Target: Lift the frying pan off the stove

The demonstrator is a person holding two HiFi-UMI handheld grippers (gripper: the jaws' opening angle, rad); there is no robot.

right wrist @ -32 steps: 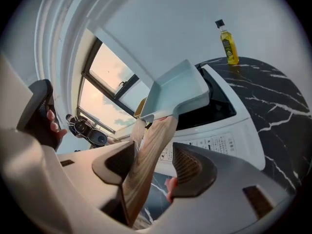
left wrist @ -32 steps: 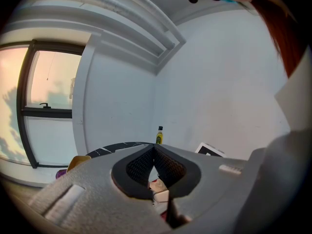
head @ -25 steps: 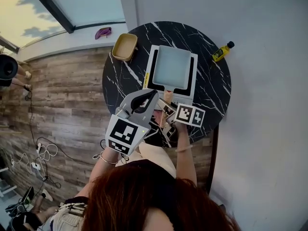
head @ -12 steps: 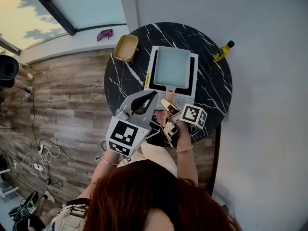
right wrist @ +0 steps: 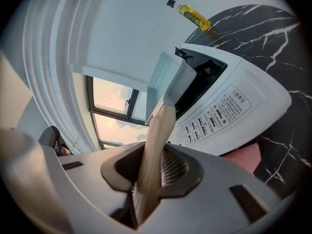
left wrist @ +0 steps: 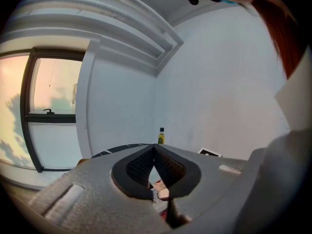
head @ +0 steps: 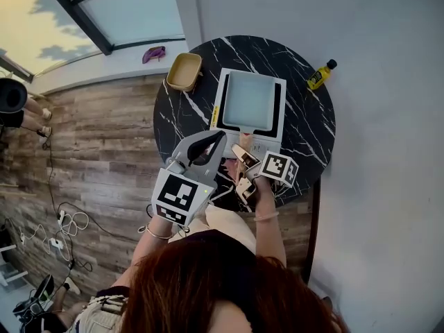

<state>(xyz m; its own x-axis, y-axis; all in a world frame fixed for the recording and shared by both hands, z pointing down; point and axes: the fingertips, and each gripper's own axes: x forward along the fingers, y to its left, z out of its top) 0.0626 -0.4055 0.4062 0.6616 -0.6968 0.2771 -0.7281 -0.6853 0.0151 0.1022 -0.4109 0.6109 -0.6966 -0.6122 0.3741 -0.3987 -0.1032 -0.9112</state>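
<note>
Where handle [right wrist: 158,130] overhangs stove [right wrist: 234,101] edge (front), right tool [right wrist: 153,167] clamps it.

glossy black marble-look table [head: 305,125], matt grey pan [head: 248,101] — wooden handle [right wrist: 156,145], white plastic stove [right wrist: 243,106]

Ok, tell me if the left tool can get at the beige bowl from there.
Probably yes: only bare table lies between the left tool and the bowl; the stove sits off to the right.

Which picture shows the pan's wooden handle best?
The right gripper view: the wooden handle looms large; the right hand-held gripper has just been closing on it. The head view shows only a stub by the pan; the left gripper view misses it.
</note>
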